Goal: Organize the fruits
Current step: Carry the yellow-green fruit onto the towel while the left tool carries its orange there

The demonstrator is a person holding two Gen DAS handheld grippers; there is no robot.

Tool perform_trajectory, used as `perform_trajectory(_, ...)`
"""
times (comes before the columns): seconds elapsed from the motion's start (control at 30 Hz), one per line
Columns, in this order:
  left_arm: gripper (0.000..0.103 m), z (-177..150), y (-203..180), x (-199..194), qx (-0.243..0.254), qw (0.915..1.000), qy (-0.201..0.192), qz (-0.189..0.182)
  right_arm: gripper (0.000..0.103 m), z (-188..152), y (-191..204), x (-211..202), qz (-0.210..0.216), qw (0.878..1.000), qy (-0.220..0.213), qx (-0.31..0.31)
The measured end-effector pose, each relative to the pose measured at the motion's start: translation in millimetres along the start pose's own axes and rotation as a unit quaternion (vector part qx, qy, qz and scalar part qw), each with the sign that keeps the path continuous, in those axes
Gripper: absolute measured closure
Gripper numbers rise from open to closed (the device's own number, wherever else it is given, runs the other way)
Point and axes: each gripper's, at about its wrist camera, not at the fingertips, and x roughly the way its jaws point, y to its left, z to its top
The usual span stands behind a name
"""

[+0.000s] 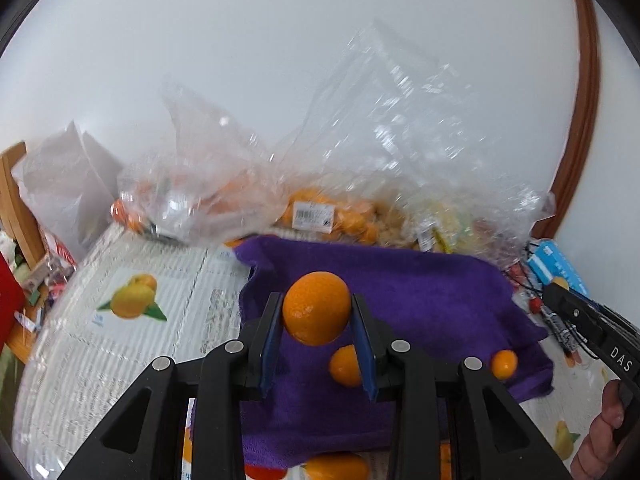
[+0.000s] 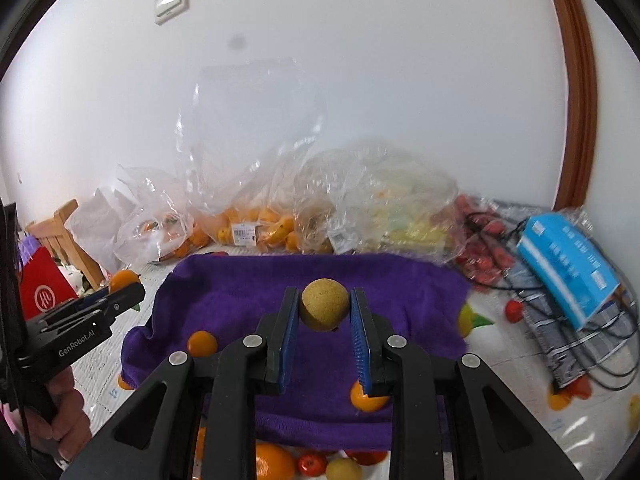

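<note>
While both tools hang above the cloth, each pinches one fruit, and the scene reads near to far as follows.

Left gripper (image 1: 317,326): blue pads pressed on an orange (image 1: 316,308), held clear above the purple towel (image 1: 420,292).
Right gripper (image 2: 325,326): pads clamped on a tan speckled round fruit (image 2: 324,309), also lifted over the towel.
Towel surface: two small kumquats lie on it, one (image 1: 345,366) just beside the left gripper's right pad, the other (image 1: 504,364) near the towel's right edge.
Front edge: more loose fruit below the towel, an orange (image 2: 274,462), a small red fruit (image 2: 312,465) and a yellowish one (image 2: 343,470).
Underlay: printed paper with fruit pictures (image 1: 132,300) beneath the towel.
Right side: blue box (image 2: 568,268) on striped fabric, with black cables nearby.
Far edge: clear plastic bags (image 2: 256,184) of oranges and other produce against the white wall (image 2: 360,60).
</note>
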Motion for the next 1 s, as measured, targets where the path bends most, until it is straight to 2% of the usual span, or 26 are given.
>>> perform_trajectory(0.13,0.071,-10,9,17,-0.015,0.9993,0.034,0.002,0.078,-10,-8,17,-0.009,1.0,0.019,0.005)
perform_trajectory(0.23,0.071,-13,11,18,-0.021,0.9992,0.033,-0.005,0.078,-13,-14,22,-0.012,1.0,0.025,0.008)
perform_trajectory(0.5,0.071,-18,1,21,0.001,0.9996,0.029,-0.004,0.078,-22,-20,31,-0.007,0.999,0.033,0.012)
perform_trajectory(1.0,0.071,-20,5,29,-0.013,0.9986,0.047,-0.018,0.078,-41,2,55,0.028,0.997,0.073,-0.009)
